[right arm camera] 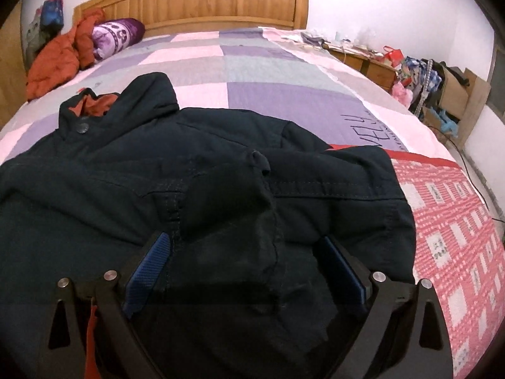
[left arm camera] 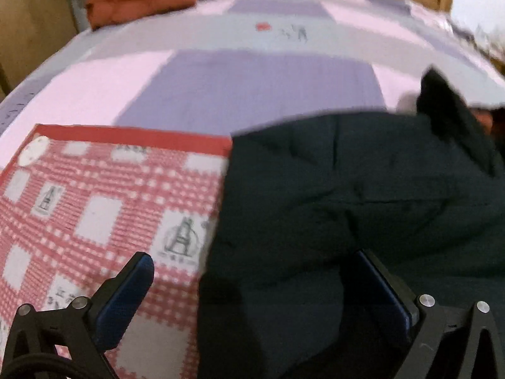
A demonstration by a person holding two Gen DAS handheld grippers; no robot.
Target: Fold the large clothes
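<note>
Left wrist view shows my left gripper (left arm camera: 252, 284) with its fingers (left arm camera: 126, 297) spread as wide as they go; the dark jacket (left arm camera: 347, 195) lies on the bed (left arm camera: 246, 75) and its left edge runs up between my two fingers, so one finger stands over the red checked cloth (left arm camera: 94, 208) and the other over the jacket's dark fabric; neither pad presses on anything that I can see, though this view is blurred. Right wrist view shows my right gripper (right arm camera: 246, 252), fingers (right arm camera: 148, 268) apart, with a raised fold of the jacket (right arm camera: 126, 170) lying between them; the pads stand to either side of that fold without clamping it. The jacket is spread across the near part of the patchwork quilt, collar with orange lining pointing toward the wooden headboard (right arm camera: 205, 3); its right edge overlaps the red checked cloth (right arm camera: 457, 221); an orange garment (right arm camera: 56, 60) and a purple pillow (right arm camera: 116, 34) sit well apart, up by the headboard.
</note>
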